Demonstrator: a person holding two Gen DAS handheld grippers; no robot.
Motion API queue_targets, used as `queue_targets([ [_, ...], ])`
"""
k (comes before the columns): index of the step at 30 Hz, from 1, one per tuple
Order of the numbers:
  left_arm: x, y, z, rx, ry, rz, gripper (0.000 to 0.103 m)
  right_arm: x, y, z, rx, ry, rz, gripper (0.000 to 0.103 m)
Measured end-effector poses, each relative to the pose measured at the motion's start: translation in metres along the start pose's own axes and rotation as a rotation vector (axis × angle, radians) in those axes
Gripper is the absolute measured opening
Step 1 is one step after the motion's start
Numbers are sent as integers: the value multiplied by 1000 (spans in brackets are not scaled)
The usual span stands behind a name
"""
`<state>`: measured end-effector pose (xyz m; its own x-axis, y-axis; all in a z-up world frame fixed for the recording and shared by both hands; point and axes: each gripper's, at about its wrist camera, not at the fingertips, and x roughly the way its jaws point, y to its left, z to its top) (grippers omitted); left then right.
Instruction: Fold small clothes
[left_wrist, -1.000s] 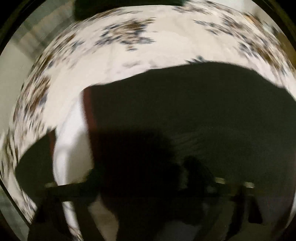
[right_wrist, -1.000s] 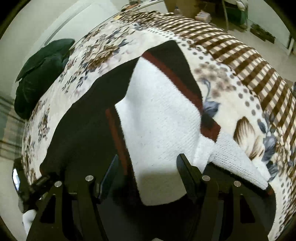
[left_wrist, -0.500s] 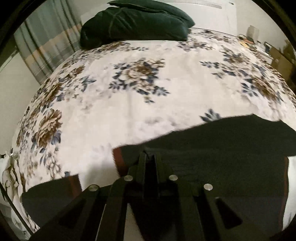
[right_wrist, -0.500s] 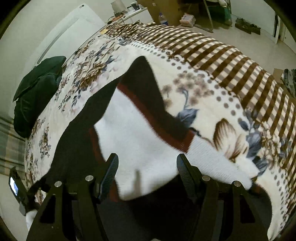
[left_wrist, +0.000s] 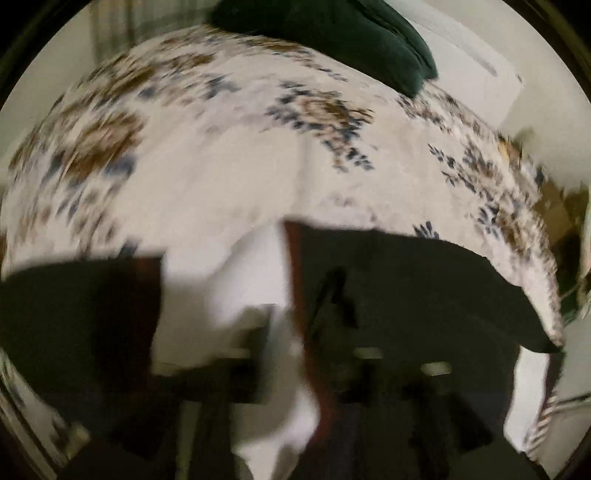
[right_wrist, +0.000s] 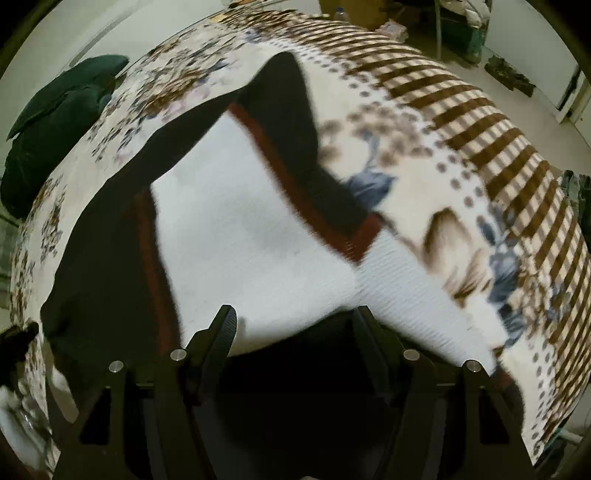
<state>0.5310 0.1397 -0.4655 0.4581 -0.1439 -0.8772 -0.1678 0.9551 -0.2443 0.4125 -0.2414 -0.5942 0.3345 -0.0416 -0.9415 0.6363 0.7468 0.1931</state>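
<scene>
A floral bed (right_wrist: 461, 177) is seen ahead of both claws, with a black, white and red garment (right_wrist: 240, 236) spread across it just in front of the right claw (right_wrist: 295, 328), which is held wide open and empty. A dark green pillow (left_wrist: 332, 33) is seen far beyond the left claw (left_wrist: 325, 332), whose state cannot be told through blur.

We see a knit sweater (right_wrist: 251, 240), white-bodied with black panels and dark red trim, lying spread, partly folded, on the bed.
</scene>
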Motion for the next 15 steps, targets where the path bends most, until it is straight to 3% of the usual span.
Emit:
queue_targets([
  [1, -8, 14, -12, -48, 8, 13, 101, 1, 7, -3, -7, 7, 7, 68],
  [3, -23, 46, -38, -150, 24, 15, 102, 4, 27, -11, -34, 24, 29, 69],
  [5, -32, 75, -58, -232, 47, 44, 102, 7, 52, -19, -77, 41, 55, 82],
  [9, -47, 157, -93, -474, 25, 111, 102, 11, 101, -30, -172, 50, 86, 84],
  [11, -49, 204, -104, -631, -9, 131, 102, 12, 125, -34, -204, 46, 98, 84],
  [15, -48, 279, -103, -822, -108, 173, 102, 16, 159, -40, -236, 38, 114, 84],
])
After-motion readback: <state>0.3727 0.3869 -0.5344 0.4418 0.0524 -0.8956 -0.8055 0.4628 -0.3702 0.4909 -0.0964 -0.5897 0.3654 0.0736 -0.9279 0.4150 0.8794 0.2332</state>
